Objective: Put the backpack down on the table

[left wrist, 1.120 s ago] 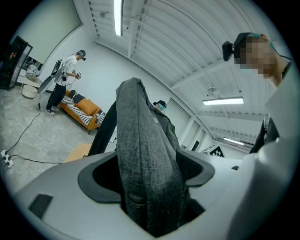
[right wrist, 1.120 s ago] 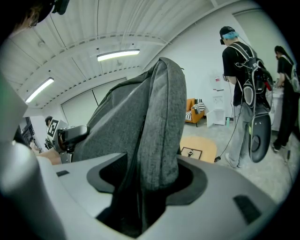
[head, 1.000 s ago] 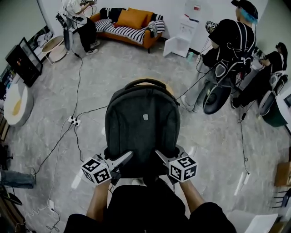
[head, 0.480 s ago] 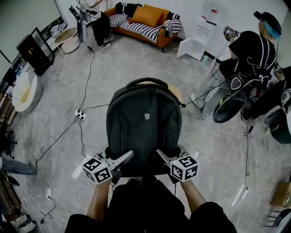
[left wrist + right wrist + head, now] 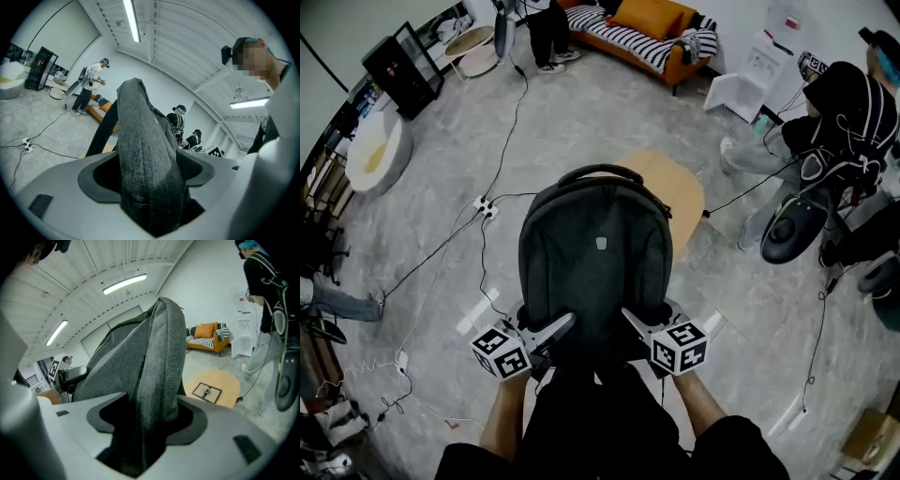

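Note:
A dark grey backpack (image 5: 595,262) hangs in the air in front of me, held by both grippers at its lower end. My left gripper (image 5: 555,330) is shut on the backpack's lower left edge, where grey fabric (image 5: 145,159) fills the gap between its jaws. On the lower right edge my right gripper (image 5: 634,324) is shut too, with a fold of the backpack (image 5: 154,376) pinched between its jaws. A round wooden table (image 5: 675,192) lies below and beyond the backpack, partly hidden by it. In the right gripper view the table (image 5: 213,387) carries a small square frame (image 5: 206,392).
Cables and a power strip (image 5: 483,207) run over the grey floor at left. An orange sofa (image 5: 661,37) stands at the far wall. People with gear (image 5: 834,122) sit at the right, another person (image 5: 546,28) stands near the sofa. A black cabinet (image 5: 405,70) stands at far left.
The head view has swung, so the floor and sofa have shifted right and the wooden table now shows beyond the backpack. Both grippers keep their hold on the backpack.

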The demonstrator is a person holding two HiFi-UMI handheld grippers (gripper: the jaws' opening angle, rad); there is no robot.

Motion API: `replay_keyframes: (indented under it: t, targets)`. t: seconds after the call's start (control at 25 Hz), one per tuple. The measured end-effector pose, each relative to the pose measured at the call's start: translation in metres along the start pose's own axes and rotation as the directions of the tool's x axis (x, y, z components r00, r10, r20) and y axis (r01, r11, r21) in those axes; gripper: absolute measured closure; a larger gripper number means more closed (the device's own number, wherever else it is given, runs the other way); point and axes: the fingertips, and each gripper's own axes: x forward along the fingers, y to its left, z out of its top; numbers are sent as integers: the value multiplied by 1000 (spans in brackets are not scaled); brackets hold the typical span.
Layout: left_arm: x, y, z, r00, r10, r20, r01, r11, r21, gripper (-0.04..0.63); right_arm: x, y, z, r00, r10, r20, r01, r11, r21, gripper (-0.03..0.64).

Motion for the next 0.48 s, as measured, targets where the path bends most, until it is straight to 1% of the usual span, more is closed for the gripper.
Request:
replay_keyframes:
  t: [0.2, 0.32, 0.48]
  targets:
    - [-6, 23, -25, 999, 44, 7, -43, 999, -32, 218, 26, -5, -25, 998, 44, -36, -44, 999, 0, 368]
    - [-10, 44, -42, 998, 53, 15, -53, 998, -41, 219, 47, -7, -43, 997, 63, -48, -63, 998, 7, 367]
    - [-13, 62, -58, 998, 65, 13, -64, 994, -86, 222, 63, -11, -63, 995, 76, -66, -76, 997, 17, 367]
